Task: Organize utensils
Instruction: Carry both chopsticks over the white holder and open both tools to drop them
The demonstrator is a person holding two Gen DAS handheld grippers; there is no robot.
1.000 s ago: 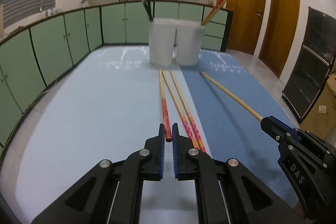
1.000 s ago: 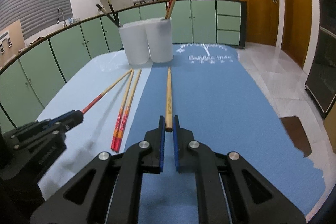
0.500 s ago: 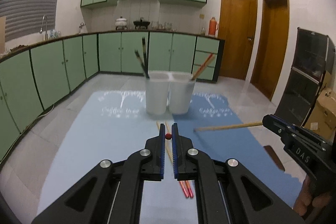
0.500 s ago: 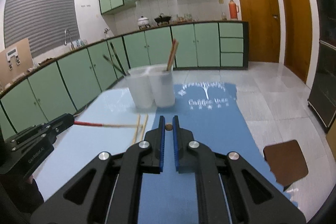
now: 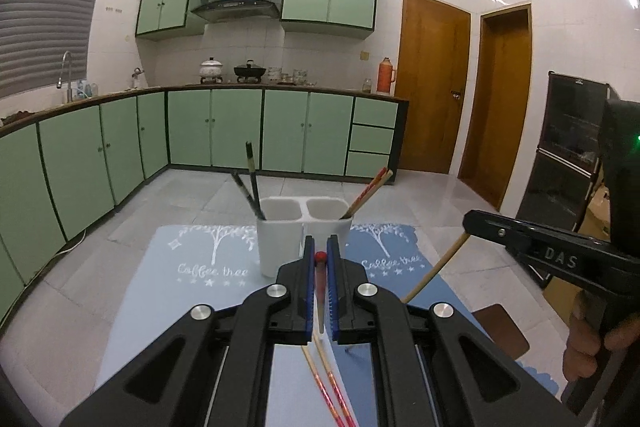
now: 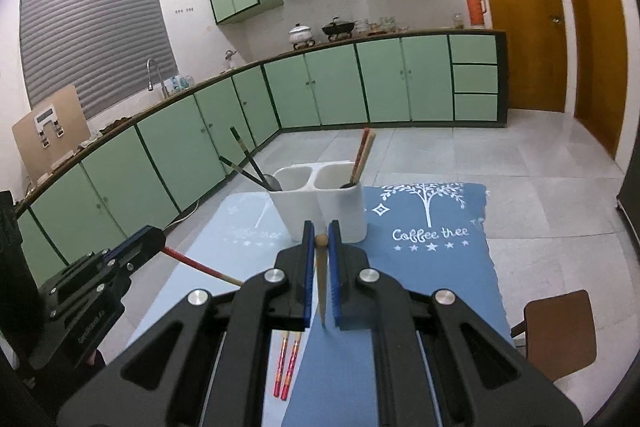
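A white two-compartment holder stands at the far end of the mats. Black chopsticks lean in its left cup and red-and-wood ones in its right cup. My left gripper is shut on the red end of a chopstick whose shaft slants down and back under the jaws. My right gripper is shut on a plain wooden chopstick, held the same way. Both grippers are raised above the table, short of the holder. Two red-patterned chopsticks lie on the mat below.
A light blue mat and a darker blue mat lie side by side on the table. A brown stool stands to the right of the table. Green kitchen cabinets and wooden doors are far behind. A person's hand holds the right gripper.
Both grippers have risen off the table, each lifting its chopstick by one end. The chopsticks lay flat before and now slant downward. The holder looks lower in both views.
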